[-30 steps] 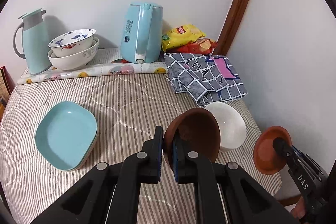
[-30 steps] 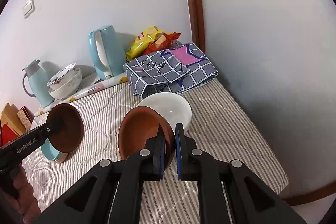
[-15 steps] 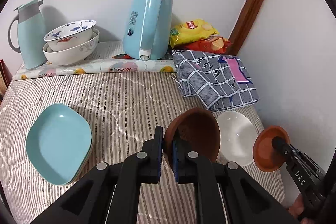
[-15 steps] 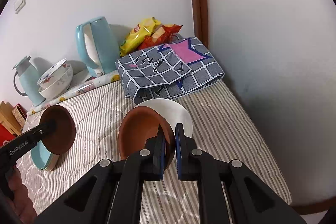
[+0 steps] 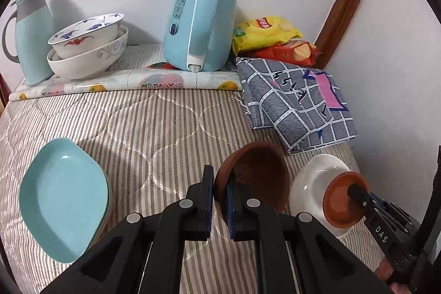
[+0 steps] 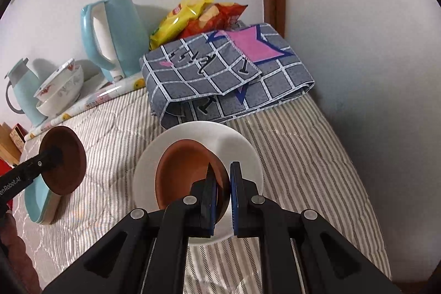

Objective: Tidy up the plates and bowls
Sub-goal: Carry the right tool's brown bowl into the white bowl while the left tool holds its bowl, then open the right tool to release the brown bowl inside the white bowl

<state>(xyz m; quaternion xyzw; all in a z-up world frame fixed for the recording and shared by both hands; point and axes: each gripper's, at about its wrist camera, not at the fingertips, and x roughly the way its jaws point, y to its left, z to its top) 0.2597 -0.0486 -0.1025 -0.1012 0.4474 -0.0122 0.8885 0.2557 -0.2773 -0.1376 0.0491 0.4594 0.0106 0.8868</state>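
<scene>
From the left wrist, the left gripper (image 5: 219, 199) pinches the rim of a round dark-brown ceramic bowl (image 5: 256, 170), held tilted beside the shallow white ceramic bowl (image 5: 314, 183). From the right wrist, the right gripper (image 6: 223, 193) clamps a second round brown bowl (image 6: 184, 170) by its rim, over that white bowl (image 6: 234, 139).

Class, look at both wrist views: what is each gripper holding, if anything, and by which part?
The left gripper pinches a brown bowl by its near rim. The right gripper pinches a second brown bowl by its rim, over the white plate.
</scene>
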